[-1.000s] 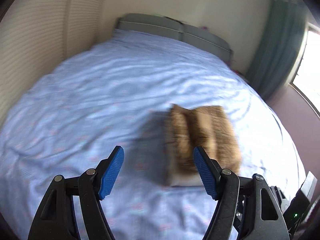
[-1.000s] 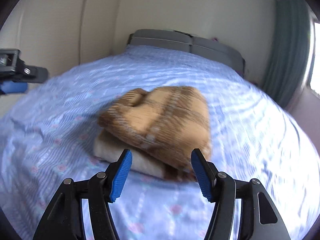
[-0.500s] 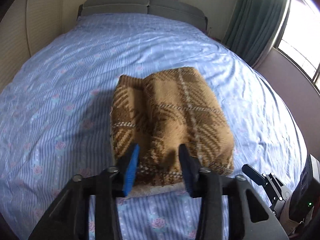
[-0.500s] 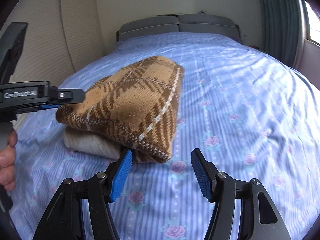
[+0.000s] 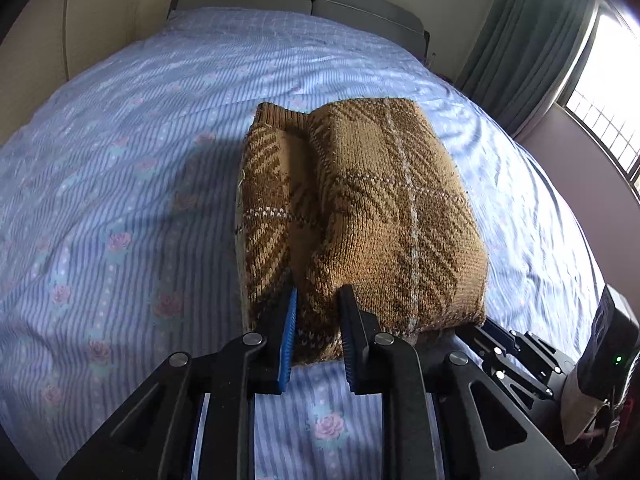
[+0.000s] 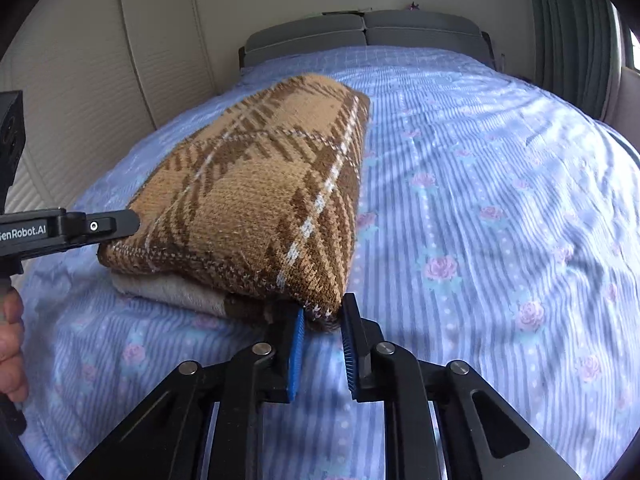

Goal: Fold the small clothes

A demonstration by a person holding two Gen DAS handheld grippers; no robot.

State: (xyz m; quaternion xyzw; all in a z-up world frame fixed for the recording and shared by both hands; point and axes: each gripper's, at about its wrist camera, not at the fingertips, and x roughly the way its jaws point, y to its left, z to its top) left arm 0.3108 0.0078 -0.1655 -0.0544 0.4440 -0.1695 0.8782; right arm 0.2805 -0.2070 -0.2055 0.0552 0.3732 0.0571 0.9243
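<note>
Pinching the folded sweater's [image 5: 360,216] near edge, both tongs, left [image 5: 318,304] and right [image 6: 322,314], just closed; lifting unevenly could unfold it.

- The folded sweater [image 5: 360,216] lies on the bed [image 5: 120,184] in front of you, partway between the near edge and the headboard [image 5: 304,0] behind it.
- A second folded garment [image 6: 168,292] lies under the sweater.
- Your left gripper [image 5: 318,312] sits at the sweater's near edge; your right gripper [image 6: 322,318] sits at its near right corner.
- The curtain [image 5: 528,28] and window [image 5: 608,92] stand right of the bed; a wall [image 6: 100,72] stands left.
</note>
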